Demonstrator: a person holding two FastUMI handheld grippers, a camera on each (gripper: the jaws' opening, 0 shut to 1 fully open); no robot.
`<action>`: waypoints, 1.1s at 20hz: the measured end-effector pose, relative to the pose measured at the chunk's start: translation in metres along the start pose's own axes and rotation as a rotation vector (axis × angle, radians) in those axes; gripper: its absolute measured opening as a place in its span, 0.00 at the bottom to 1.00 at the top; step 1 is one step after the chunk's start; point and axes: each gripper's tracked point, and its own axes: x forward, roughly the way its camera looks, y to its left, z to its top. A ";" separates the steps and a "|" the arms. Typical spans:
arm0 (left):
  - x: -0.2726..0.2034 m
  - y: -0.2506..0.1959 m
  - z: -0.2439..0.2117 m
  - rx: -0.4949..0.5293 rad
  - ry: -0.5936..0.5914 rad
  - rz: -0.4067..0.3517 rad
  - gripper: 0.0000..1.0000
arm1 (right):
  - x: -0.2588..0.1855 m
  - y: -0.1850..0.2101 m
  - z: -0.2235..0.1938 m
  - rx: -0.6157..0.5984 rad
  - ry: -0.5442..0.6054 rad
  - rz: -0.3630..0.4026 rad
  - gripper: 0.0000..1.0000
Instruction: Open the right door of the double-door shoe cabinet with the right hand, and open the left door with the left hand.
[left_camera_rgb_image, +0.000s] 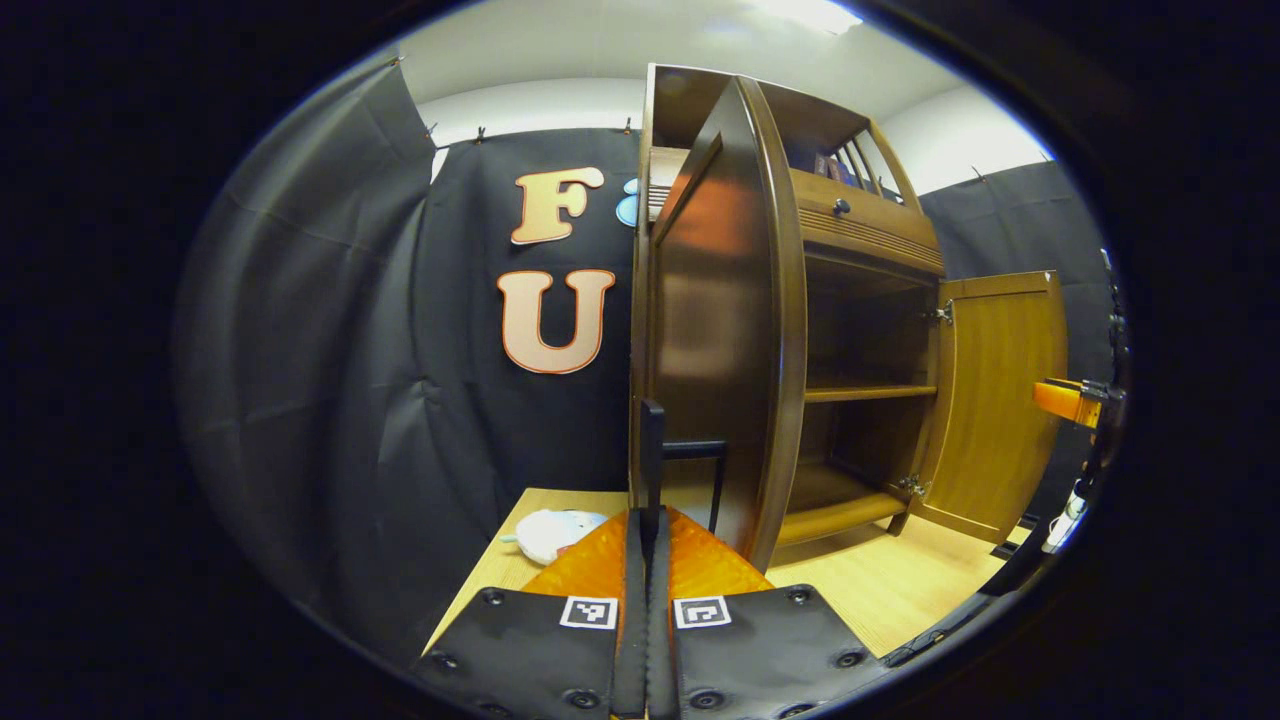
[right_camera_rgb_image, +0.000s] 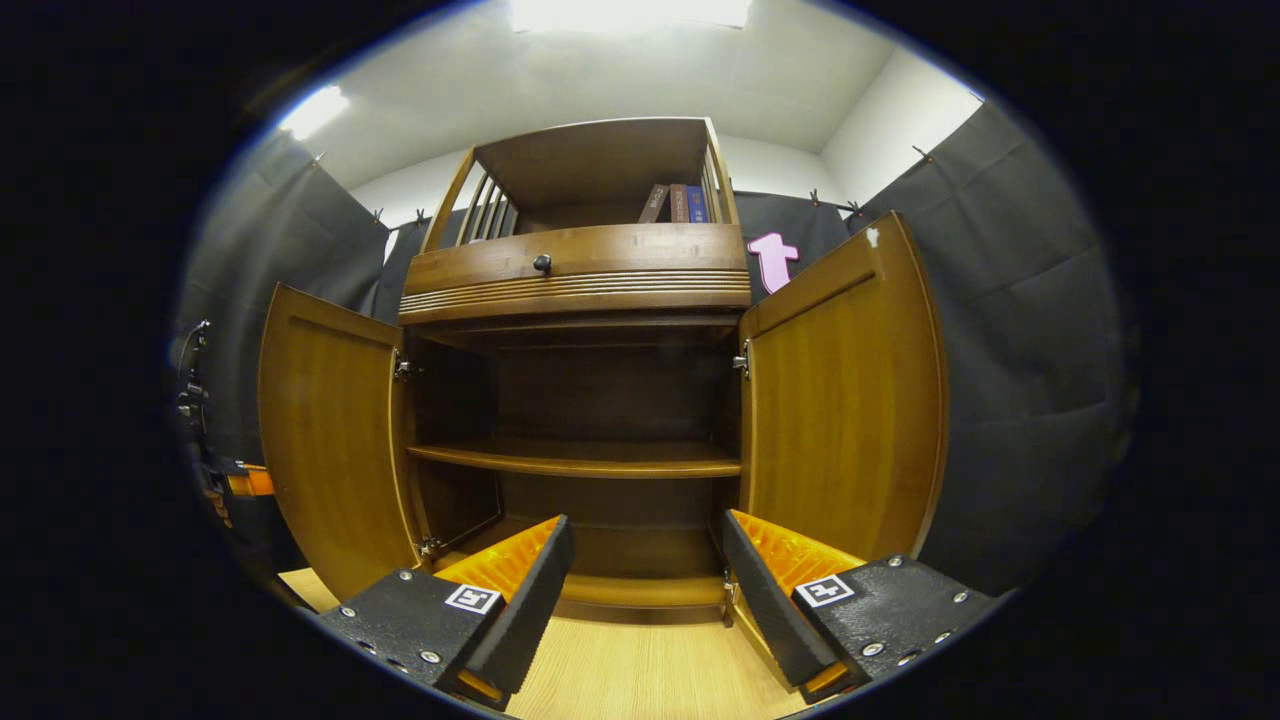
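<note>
- In the right gripper view, head-on: shoe cabinet (right_camera_rgb_image: 585, 290) with left door (right_camera_rgb_image: 335, 440) and right door (right_camera_rgb_image: 845, 400) both swung wide; the middle shelf (right_camera_rgb_image: 580, 460) is bare, books (right_camera_rgb_image: 680, 203) stand in the railed top bay, and a round knob (right_camera_rgb_image: 541, 263) sits on the drawer front.
- Right gripper (right_camera_rgb_image: 645, 590): fingers spread wide, nothing between them, centred in front of the cabinet opening, apart from both doors.
- In the left gripper view, the left door (left_camera_rgb_image: 715, 330) is seen nearly edge-on, with its dark bar handle (left_camera_rgb_image: 690, 455) just ahead of the fingertips.
- Left gripper (left_camera_rgb_image: 648, 570): fingers look pressed together; whether they pinch the handle, can't tell.
- A white soft item (left_camera_rgb_image: 555, 532) lies on the light wood floor (left_camera_rgb_image: 880, 590) left of the cabinet; the other gripper (left_camera_rgb_image: 1075, 400) shows far right, past the right door (left_camera_rgb_image: 1000, 400).
- Cabinet is glossy brown wood; inner door faces are lighter, with metal hinges.
</note>
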 end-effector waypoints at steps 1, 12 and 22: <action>0.000 0.005 -0.001 -0.010 0.000 0.007 0.07 | 0.003 0.004 -0.001 -0.001 0.003 0.005 0.92; -0.003 0.035 0.001 -0.044 0.012 -0.026 0.07 | 0.024 0.031 -0.015 0.003 0.036 0.046 0.92; -0.064 0.045 0.014 0.000 -0.008 0.106 0.07 | 0.019 0.038 -0.014 0.007 0.034 0.075 0.97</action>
